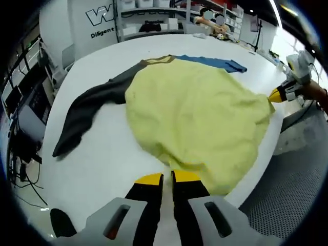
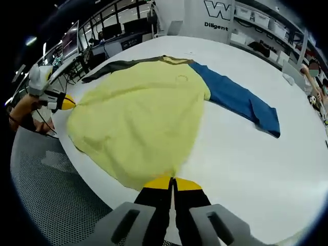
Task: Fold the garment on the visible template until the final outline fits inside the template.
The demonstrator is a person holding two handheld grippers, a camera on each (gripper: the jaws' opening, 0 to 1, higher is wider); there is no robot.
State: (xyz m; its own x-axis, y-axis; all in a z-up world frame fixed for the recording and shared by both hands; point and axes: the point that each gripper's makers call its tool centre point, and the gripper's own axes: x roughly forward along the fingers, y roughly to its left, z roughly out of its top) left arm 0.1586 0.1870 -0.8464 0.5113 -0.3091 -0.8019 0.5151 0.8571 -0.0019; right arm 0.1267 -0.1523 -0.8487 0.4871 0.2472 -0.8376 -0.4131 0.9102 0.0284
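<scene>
My left tongs (image 1: 167,178) are pinched together on the hem of the yellow garment (image 1: 195,118), and my right tongs (image 2: 173,182) clamp the hem at its other corner. The garment lies spread on the white counter (image 2: 246,154), its dark sleeve (image 1: 84,110) and blue sleeve (image 2: 238,100) flung outward. Shelving (image 1: 154,15) stands behind

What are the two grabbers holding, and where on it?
Both hold the yellow shirt by its bottom hem. The left gripper pinches one hem corner and the right gripper pinches the other, at the edge of the white table.
</scene>
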